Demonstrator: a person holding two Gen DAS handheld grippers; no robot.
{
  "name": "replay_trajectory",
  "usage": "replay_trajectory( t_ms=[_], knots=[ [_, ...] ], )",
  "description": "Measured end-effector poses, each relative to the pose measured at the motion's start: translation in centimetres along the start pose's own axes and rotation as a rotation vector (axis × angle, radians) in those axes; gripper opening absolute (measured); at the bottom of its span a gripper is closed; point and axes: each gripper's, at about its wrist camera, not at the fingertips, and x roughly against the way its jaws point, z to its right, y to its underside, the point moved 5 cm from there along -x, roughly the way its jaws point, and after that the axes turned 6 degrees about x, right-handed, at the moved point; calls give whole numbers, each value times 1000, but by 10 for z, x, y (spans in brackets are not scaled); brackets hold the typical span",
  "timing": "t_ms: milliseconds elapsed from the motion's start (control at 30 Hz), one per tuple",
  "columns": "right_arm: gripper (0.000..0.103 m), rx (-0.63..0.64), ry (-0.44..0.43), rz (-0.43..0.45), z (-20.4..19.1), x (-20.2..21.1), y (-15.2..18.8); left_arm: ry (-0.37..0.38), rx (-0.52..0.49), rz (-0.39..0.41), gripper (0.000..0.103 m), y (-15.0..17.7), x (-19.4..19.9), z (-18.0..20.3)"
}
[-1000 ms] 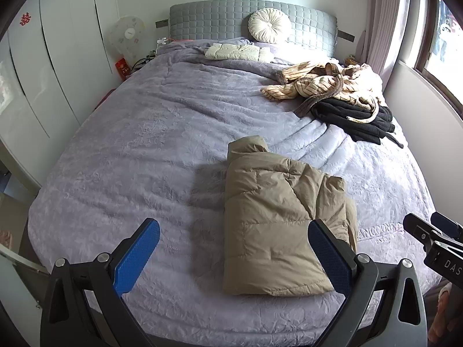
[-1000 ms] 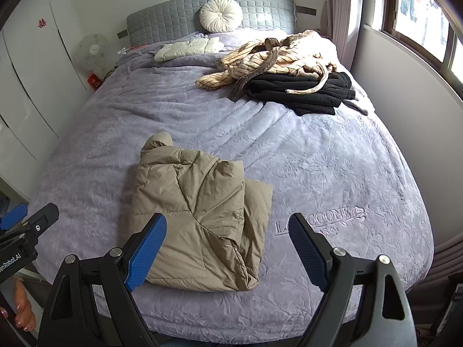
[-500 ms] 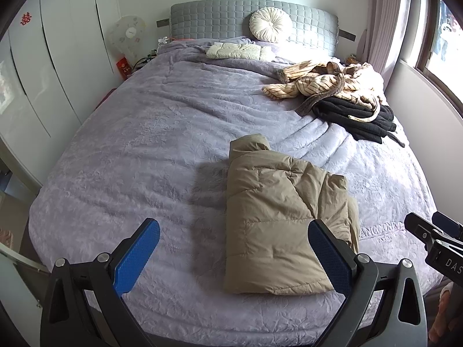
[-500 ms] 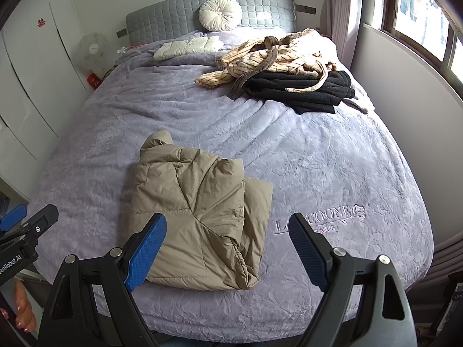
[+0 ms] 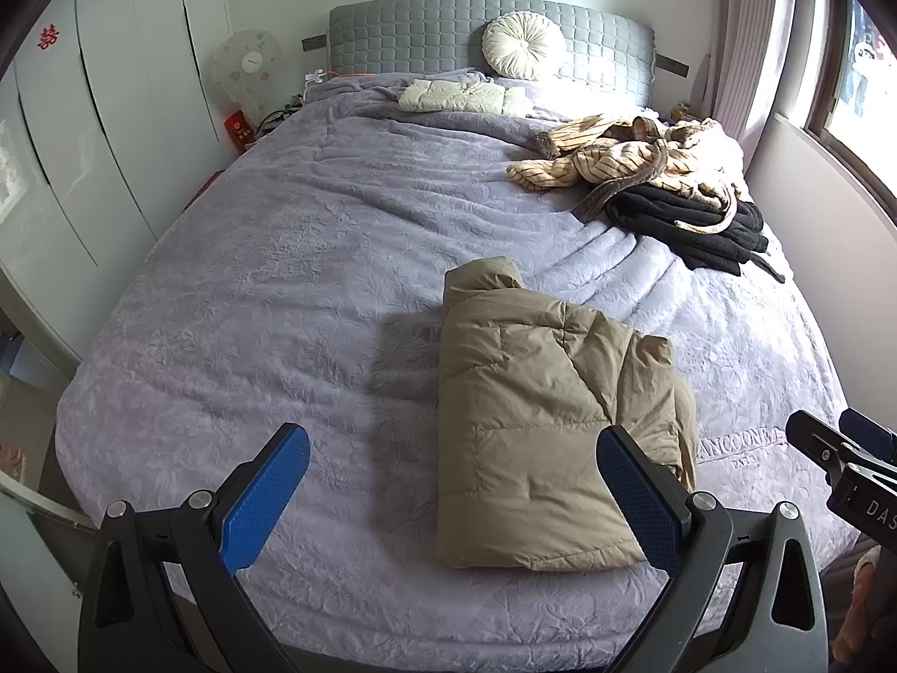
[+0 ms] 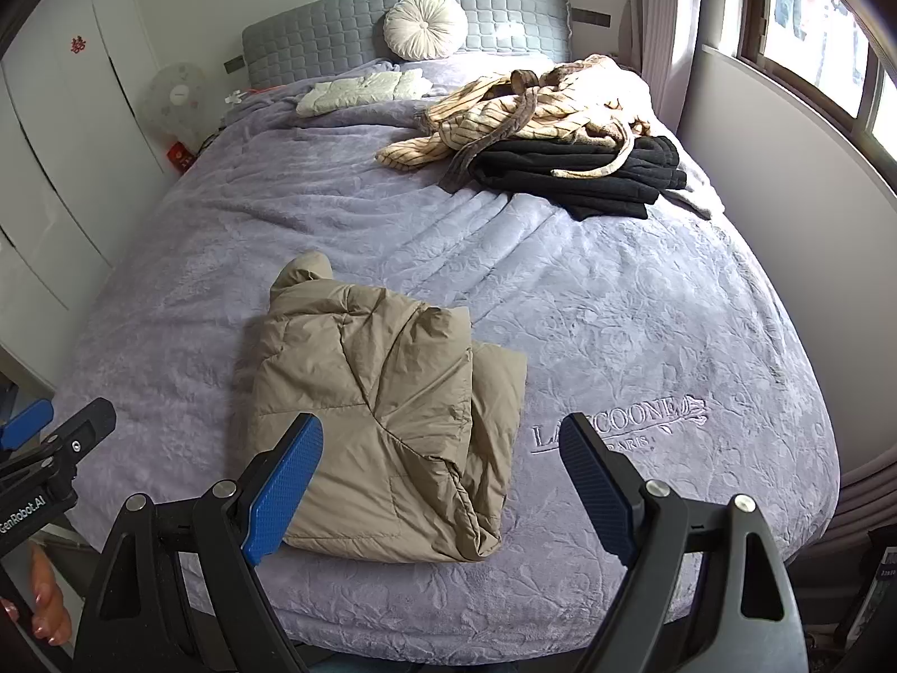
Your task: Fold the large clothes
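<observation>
the tan puffer jacket lies folded at the lower centre of the frame on the lilac bedspread. left gripper and right gripper hang above it – jaws wide, empty. the puffy, slippery layers may spring apart if pinched shallowly.

A lavender bedspread with embroidered lettering covers the bed, which ends in a grey quilted headboard with a round cream cushion leaning against it. Beside the bed stand a white fan and white wardrobe doors bearing red stickers, and a window with a pale curtain is on the opposite side.
</observation>
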Motion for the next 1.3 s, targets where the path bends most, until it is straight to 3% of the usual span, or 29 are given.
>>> replay_trajectory(
  t_ms=[1300],
  knots=[
    [88, 3, -2, 1, -1, 1, -1, -1, -5, -1, 102, -1, 0, 1]
  ],
)
